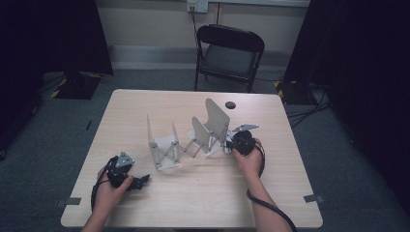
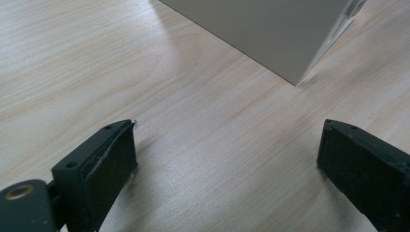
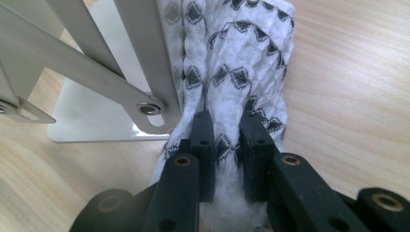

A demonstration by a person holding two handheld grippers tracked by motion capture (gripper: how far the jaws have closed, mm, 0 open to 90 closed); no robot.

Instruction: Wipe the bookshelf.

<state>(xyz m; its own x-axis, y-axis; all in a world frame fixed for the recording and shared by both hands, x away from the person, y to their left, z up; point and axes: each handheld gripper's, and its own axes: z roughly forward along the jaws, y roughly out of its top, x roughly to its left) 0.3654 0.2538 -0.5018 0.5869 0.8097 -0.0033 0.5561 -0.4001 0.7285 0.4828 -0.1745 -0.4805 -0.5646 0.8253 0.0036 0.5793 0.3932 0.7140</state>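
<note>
A grey metal expanding rack (image 1: 193,137) with upright plates and scissor struts stands mid-table. In the right gripper view its struts (image 3: 96,63) and base plate (image 3: 92,121) lie just left of a white cloth with a black diamond pattern (image 3: 241,53). My right gripper (image 3: 227,130) is shut on that cloth, which bunches between the pads. From above, the right gripper (image 1: 232,144) sits low at the rack's right end. My left gripper (image 1: 141,181) rests near the table's front left, and its jaws stand wide open (image 2: 227,145) over bare wood, a rack plate (image 2: 270,29) ahead of them.
The light wooden table (image 1: 203,203) has bare room in front of the rack and at its far side. A small dark round spot (image 1: 230,104) sits near the far edge. A black folding chair (image 1: 227,50) stands beyond the table.
</note>
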